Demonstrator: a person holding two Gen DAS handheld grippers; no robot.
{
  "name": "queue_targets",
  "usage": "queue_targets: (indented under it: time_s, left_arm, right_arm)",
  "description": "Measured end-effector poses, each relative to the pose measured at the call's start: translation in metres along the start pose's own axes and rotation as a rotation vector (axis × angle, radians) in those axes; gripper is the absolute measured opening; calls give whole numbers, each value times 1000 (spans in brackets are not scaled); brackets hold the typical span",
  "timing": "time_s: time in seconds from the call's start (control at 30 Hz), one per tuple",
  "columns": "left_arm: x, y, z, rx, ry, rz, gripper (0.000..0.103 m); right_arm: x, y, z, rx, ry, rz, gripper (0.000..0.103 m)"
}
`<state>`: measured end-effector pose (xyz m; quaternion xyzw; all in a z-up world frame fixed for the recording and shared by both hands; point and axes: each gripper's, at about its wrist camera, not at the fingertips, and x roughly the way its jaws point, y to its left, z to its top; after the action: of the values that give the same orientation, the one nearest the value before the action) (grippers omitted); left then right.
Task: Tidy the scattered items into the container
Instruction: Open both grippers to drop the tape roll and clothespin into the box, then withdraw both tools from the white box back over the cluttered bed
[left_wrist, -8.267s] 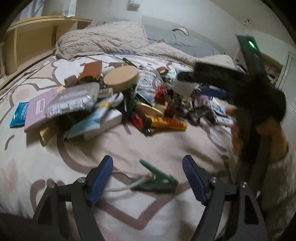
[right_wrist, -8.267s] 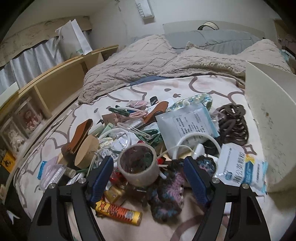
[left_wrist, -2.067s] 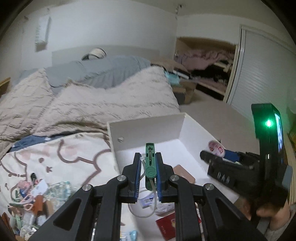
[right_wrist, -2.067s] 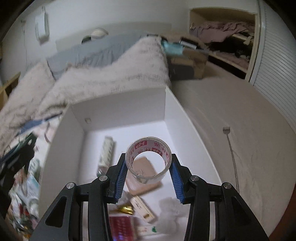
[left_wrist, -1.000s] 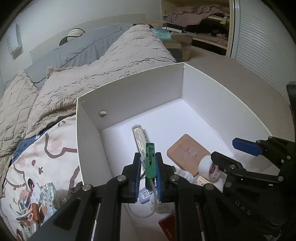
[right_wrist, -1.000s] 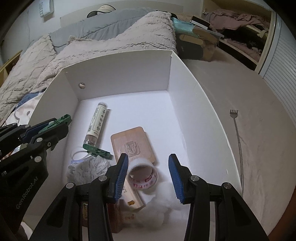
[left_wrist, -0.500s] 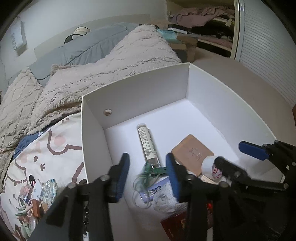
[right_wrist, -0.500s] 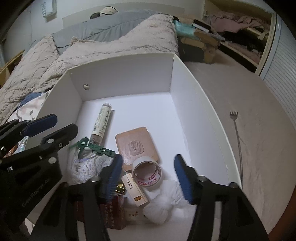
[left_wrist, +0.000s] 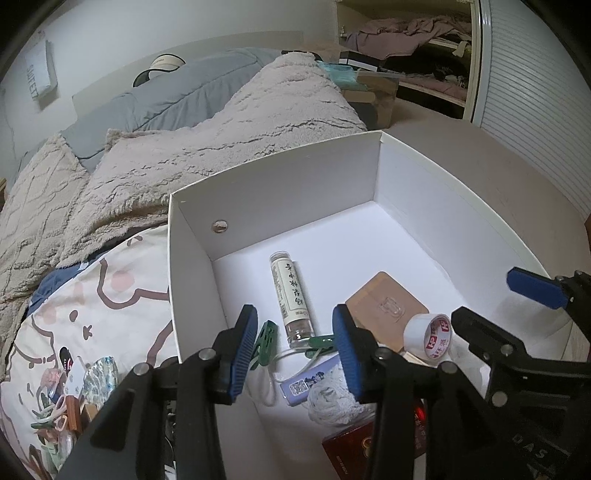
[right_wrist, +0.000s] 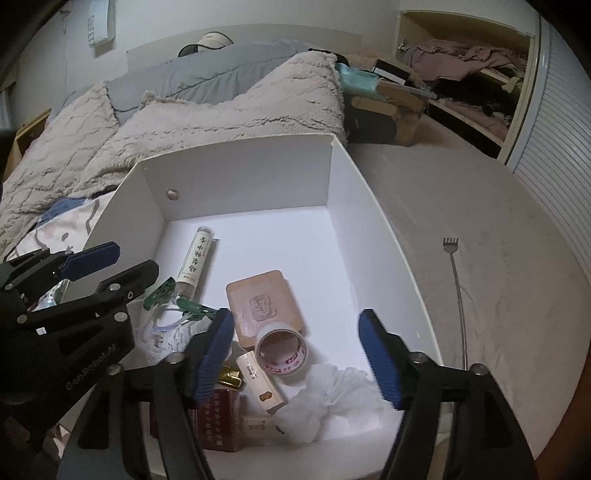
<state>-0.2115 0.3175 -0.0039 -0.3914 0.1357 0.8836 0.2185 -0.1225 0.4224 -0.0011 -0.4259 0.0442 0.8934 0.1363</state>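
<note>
A white box (left_wrist: 280, 192) (right_wrist: 240, 177) sits on the bed edge. Inside lie a labelled tube (left_wrist: 291, 299) (right_wrist: 195, 262), a tan pad (left_wrist: 384, 306) (right_wrist: 262, 306), a tape roll (left_wrist: 430, 332) (right_wrist: 282, 347), green clips (left_wrist: 267, 341) (right_wrist: 192, 308), white mesh (right_wrist: 325, 391) and a red packet (right_wrist: 218, 421). My left gripper (left_wrist: 293, 347) is open and empty above the box's left part; it also shows in the right wrist view (right_wrist: 110, 264). My right gripper (right_wrist: 295, 354) is open and empty above the tape roll.
Scattered small items (left_wrist: 62, 398) lie on the patterned sheet left of the box. A beige fuzzy blanket (left_wrist: 221, 125) and grey pillows lie behind. A metal back scratcher (right_wrist: 456, 291) lies on the floor to the right. A sliding closet door (left_wrist: 535, 96) is at far right.
Both grippers carried items over the box and opened. The green clip dropped from the left gripper and the tape roll from the right; both now lie inside the box.
</note>
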Motion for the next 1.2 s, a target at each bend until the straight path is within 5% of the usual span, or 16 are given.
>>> queue_targets:
  time_s: [0.07, 0.27, 0.5, 1.2]
  left_arm:
    - [-5, 0, -1, 0, -18, -11, 66]
    - [-16, 9, -6, -45, -47, -19, 86]
    - [-27, 23, -14, -87, -71, 15, 93]
    - [-49, 42, -26, -128, -98, 47, 102]
  right_arm:
    - [-2, -2, 0, 4, -4, 1, 71]
    - [-10, -8, -1, 24, -22, -27, 78]
    - [-15, -7, -3, 9, -42, -78, 101]
    - [-23, -14, -6, 56, -95, -124, 103]
